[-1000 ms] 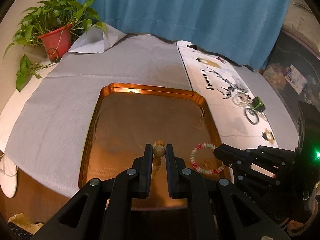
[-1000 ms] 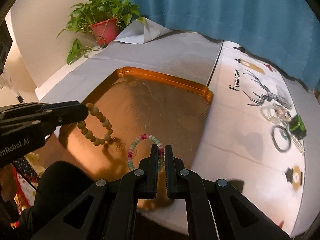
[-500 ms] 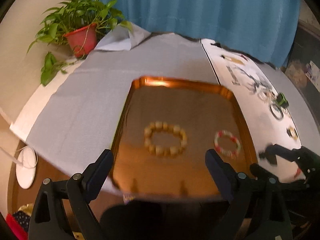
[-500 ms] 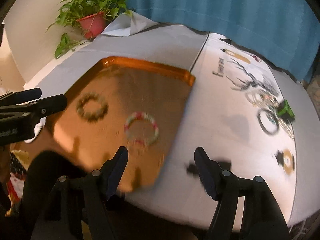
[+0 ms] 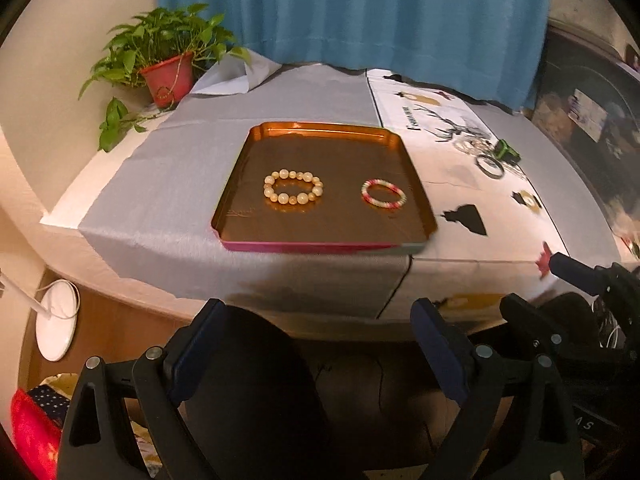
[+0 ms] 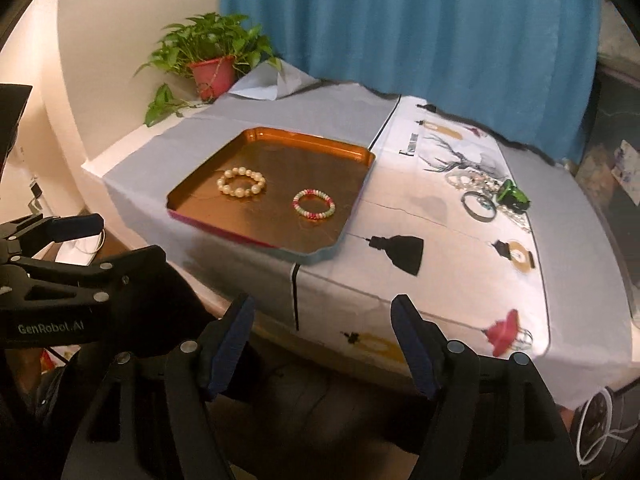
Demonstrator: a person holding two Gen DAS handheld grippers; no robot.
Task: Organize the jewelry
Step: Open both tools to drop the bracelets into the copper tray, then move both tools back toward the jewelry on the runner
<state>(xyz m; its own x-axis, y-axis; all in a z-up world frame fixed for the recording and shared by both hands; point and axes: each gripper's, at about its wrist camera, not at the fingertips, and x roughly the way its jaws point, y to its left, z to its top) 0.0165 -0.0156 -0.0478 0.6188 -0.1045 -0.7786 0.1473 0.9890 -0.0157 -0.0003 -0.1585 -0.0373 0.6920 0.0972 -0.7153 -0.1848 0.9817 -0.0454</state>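
2 bracelets are lying apart in the tray (image 5: 236, 184) near the table's front edge: the bead bracelet (image 5: 293, 187) toward its left side, the pink bracelet (image 5: 383, 193) toward its right. The left gripper (image 5: 316, 344) and right gripper (image 6: 322, 340) are hanging wide open, empty, their jaws having just been opening.

- A blue curtain (image 5: 384, 12) hangs behind the bench (image 5: 132, 204).
- A potted plant (image 6: 212, 68) in a red pot stands at the bench's far left corner, its vines trailing over the edge.
- A grey cloth (image 5: 168, 184) covers the bench's left part; its far corner is folded up beside the pot.
- A white printed cloth (image 6: 452, 240) with a deer drawing covers the right part.
- A white round lamp base (image 5: 56, 324) sits on the floor, lower left.
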